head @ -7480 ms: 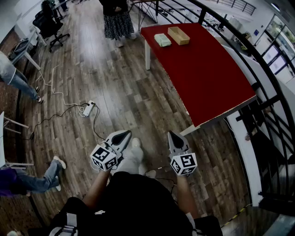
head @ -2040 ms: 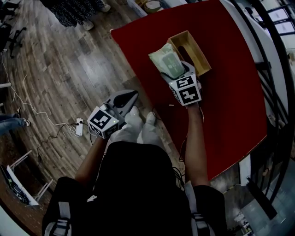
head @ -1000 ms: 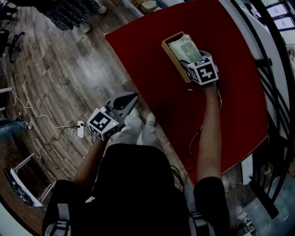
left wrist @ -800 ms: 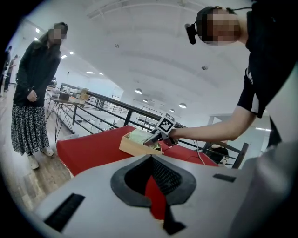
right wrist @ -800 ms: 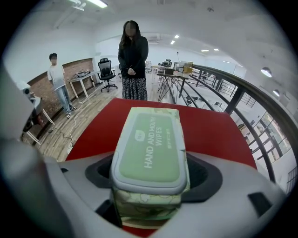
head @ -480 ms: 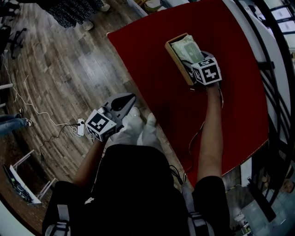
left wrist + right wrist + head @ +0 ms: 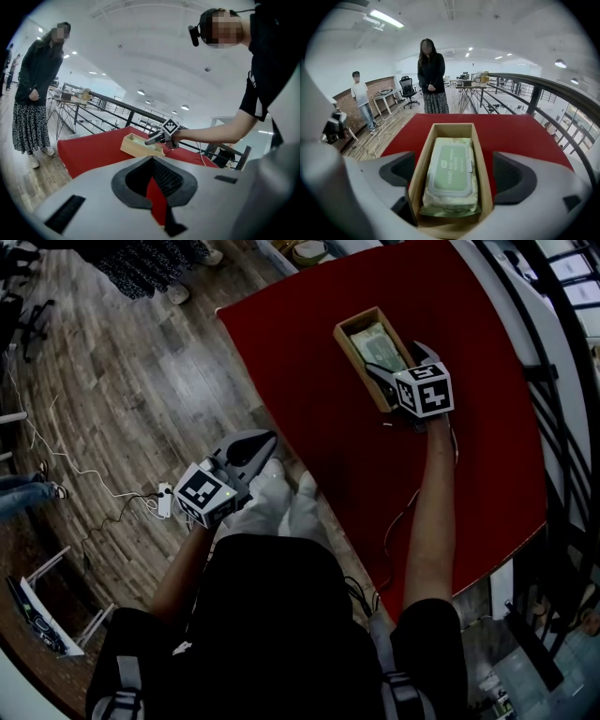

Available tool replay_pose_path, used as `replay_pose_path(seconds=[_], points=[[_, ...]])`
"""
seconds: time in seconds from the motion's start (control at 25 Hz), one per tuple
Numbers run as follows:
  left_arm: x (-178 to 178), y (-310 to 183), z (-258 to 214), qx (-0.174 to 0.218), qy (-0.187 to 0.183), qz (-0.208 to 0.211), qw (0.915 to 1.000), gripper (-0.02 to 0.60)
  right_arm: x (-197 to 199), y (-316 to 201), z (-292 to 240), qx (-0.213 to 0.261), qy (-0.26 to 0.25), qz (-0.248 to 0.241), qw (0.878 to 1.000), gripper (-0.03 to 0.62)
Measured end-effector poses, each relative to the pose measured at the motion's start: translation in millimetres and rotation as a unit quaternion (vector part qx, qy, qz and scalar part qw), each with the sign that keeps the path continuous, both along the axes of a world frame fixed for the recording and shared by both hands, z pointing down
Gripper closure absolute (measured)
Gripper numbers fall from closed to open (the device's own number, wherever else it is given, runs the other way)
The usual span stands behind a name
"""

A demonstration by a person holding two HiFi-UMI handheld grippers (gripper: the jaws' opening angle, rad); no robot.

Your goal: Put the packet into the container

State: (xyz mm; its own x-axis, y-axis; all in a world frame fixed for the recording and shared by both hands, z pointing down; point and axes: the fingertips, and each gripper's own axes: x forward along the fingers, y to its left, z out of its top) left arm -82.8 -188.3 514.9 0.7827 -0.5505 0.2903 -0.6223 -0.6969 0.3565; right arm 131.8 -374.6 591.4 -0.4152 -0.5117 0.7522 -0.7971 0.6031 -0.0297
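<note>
Releasing: right hand-held gripper jaws opening wide, straddling wooden box; wipes packet lies flat inside, pads off it. Best lift straight up w/o clipping box walls. Left hand-held gripper jaws together, empty.

Pkt now in container; R gripper jaws opening off it.

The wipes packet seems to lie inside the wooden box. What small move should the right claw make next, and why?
Probably lift the right claw straight up and away. Its jaws are opening, on either side of the wooden box, and the wipes packet lies flat inside, with no pad pressing it.
</note>
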Motion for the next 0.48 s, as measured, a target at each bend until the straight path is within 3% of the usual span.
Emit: replay_pose_path(seconds=[0.48], points=[[8, 0, -14, 0.02, 0.006, 0.004, 0.9998, 0.572, -16, 37, -68, 0.065, -0.116, 0.031, 0.991, 0.119]])
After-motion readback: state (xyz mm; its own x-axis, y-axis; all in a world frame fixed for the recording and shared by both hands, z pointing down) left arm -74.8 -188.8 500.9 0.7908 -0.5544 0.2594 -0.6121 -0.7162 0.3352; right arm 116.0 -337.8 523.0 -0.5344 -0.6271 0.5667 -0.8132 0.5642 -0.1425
